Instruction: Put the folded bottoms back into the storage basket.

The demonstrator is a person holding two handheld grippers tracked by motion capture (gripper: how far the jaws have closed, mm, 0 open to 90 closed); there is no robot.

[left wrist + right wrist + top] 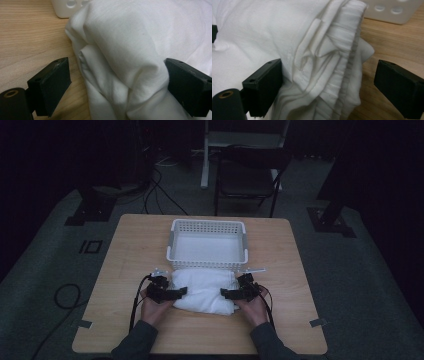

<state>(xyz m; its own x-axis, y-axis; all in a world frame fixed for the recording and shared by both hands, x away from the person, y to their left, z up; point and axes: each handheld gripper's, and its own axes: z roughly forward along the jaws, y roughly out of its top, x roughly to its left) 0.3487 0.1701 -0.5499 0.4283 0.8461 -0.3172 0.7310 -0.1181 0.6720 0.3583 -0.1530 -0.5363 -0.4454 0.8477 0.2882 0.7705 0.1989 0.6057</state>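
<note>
Cloth [205, 290], white and folded, lies on the table [125, 270] just in front of the white basket [208, 243]; left claw [181, 291] spread wide around its left edge, one jaw touching fabric; right claw [226, 293] likewise spread around the hemmed right edge, its outer jaw apart from the cloth.

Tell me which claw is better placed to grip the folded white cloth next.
Probably the left claw: the folded white cloth fills most of its open gap and touches one jaw. The right claw is also open, with bare table inside one jaw. Both sit at the cloth's ends.
</note>
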